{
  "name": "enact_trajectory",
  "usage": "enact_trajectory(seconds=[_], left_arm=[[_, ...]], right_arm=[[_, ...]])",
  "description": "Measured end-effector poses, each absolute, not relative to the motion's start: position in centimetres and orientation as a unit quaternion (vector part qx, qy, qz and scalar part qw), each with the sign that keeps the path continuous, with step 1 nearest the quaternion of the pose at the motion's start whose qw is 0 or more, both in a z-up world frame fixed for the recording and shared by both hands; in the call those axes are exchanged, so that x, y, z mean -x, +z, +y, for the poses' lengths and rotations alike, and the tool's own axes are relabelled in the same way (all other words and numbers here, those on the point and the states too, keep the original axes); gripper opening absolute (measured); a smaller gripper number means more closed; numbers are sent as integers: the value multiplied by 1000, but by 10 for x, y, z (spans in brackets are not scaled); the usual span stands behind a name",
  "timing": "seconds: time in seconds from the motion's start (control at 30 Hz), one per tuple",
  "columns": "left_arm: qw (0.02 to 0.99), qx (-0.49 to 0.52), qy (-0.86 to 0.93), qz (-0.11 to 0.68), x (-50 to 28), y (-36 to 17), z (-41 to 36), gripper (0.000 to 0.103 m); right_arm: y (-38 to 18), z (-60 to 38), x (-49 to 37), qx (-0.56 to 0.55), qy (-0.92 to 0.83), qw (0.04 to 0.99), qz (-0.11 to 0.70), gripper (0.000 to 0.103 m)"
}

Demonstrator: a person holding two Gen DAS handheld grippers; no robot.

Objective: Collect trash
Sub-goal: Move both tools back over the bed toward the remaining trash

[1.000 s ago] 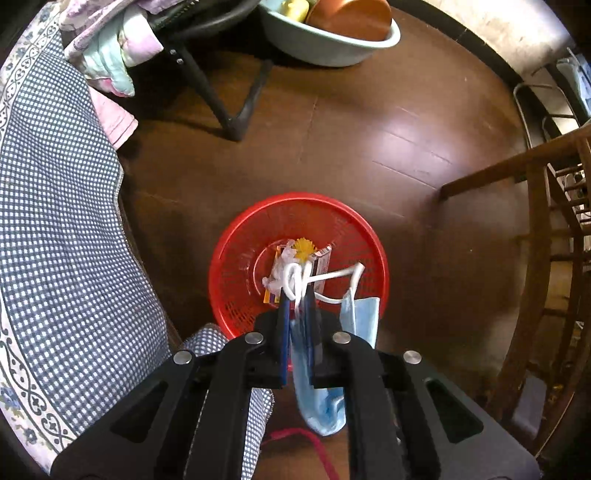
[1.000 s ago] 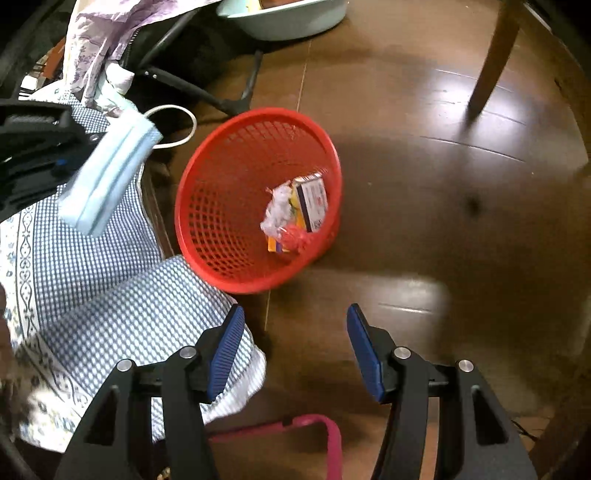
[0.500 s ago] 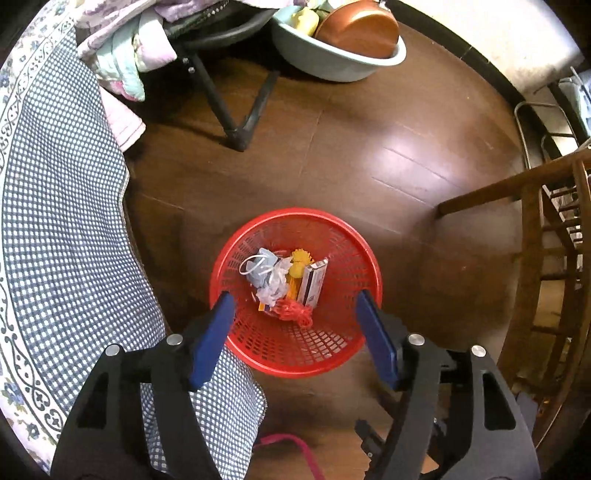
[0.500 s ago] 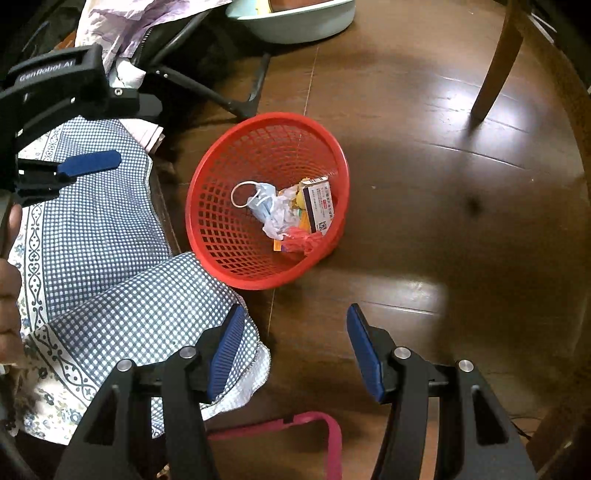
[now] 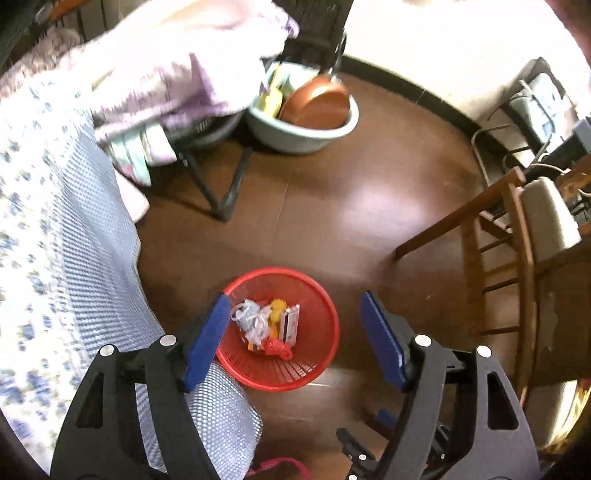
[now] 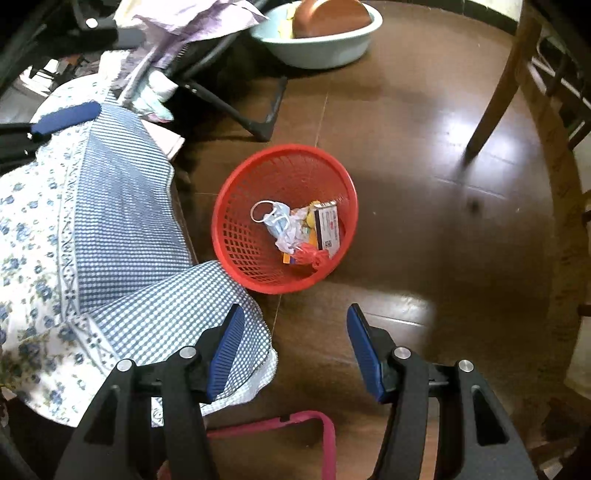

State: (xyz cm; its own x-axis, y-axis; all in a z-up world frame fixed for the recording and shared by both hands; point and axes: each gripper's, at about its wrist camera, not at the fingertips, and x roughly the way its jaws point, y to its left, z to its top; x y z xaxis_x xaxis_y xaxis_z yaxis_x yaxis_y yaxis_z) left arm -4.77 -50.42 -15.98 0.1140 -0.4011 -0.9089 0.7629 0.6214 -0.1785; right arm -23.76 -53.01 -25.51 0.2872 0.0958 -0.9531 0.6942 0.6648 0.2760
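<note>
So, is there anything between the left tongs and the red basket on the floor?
No. The left tongs are open and empty above the red basket, nothing between them; the face mask lies inside with the other trash.

Checked cloth (image 6: 122, 206), pale basin (image 6: 325, 48) holding brown bowl (image 5: 317, 105), wooden chair (image 5: 517, 236)

A basket (image 6: 236, 236) stands on the floor (image 6: 424, 206), just right of a bed's hanging sheet (image 6: 122, 221). In the basket lie a face mask (image 6: 277, 219) at the left, a small box (image 6: 328, 227) at the right, and a crumpled bag (image 6: 312, 256) nearest the camera. Behind the basket stands a folding rack (image 6: 236, 107) with cloths (image 6: 192, 22) draped over it, and right of that a basin (image 6: 325, 48) holding a bowl (image 6: 328, 16). A chair leg (image 6: 495, 96) rises at the far right.
</note>
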Motion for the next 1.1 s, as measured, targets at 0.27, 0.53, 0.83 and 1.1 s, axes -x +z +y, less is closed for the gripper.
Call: enact_trajectory(seconds=[0.27, 0.53, 0.83, 1.1], left_arm=[[776, -109, -423, 455, 51, -57, -433, 87], [898, -105, -288, 315, 7, 45, -287, 96], [947, -81, -81, 301, -101, 49, -114, 96], [936, -9, -24, 352, -149, 23, -35, 96]], right_arm=[[-202, -499, 223, -304, -211, 742, 559, 76], [-136, -454, 200, -249, -199, 789, 525, 83], [-53, -372, 137, -197, -145, 852, 463, 84], [-5, -272, 48, -127, -65, 891, 432, 92]])
